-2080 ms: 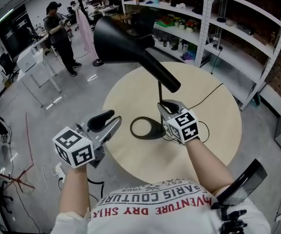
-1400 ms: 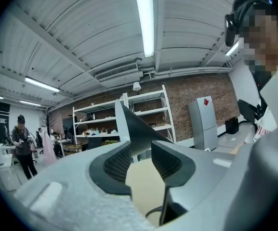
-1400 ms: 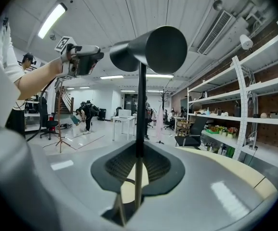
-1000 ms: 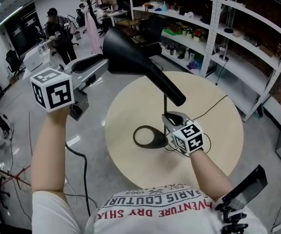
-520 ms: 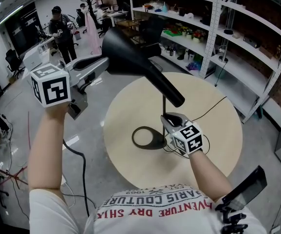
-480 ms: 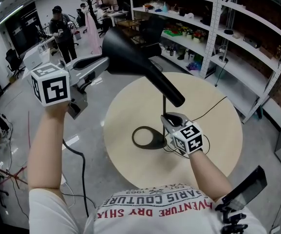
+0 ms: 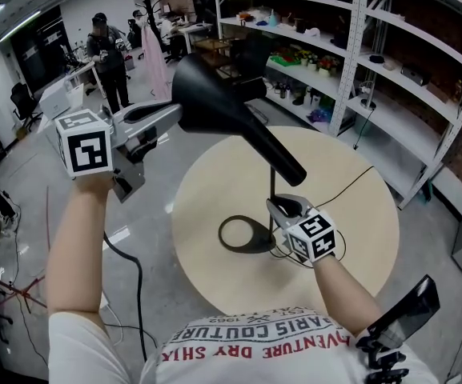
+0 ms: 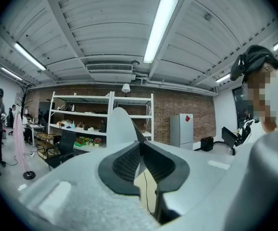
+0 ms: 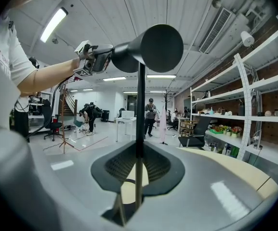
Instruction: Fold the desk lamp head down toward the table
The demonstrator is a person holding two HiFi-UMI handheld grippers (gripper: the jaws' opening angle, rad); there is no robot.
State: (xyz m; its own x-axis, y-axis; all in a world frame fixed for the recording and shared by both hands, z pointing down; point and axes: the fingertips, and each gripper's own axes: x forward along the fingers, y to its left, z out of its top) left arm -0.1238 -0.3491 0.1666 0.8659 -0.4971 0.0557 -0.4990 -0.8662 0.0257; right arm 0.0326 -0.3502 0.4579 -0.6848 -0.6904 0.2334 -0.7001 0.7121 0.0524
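Note:
A black desk lamp stands on the round pale table (image 7: 351, 238). Its cone head (image 7: 214, 94) points up and to the left, above a thin pole and a ring base (image 7: 245, 235). My left gripper (image 7: 176, 112) is raised level at the cone's wide rim. Its jaws have just been closing, and in the left gripper view (image 8: 139, 150) the pads now pinch the rim's edge (image 8: 119, 124). My right gripper (image 7: 283, 206) sits low by the base, shut on the pole (image 9: 139, 129). The right gripper view also shows the lamp head (image 9: 153, 47) overhead.
The lamp's cable (image 7: 351, 166) trails over the table's far right. Metal shelving (image 7: 359, 46) with small items stands behind it. A person (image 7: 106, 54) stands at desks at the far left, near a coat stand with a pink garment (image 7: 157, 42).
My left gripper rose from beside the table's near edge to the lamp head's rim, and its jaws narrowed onto it. The right gripper stayed on the pole.

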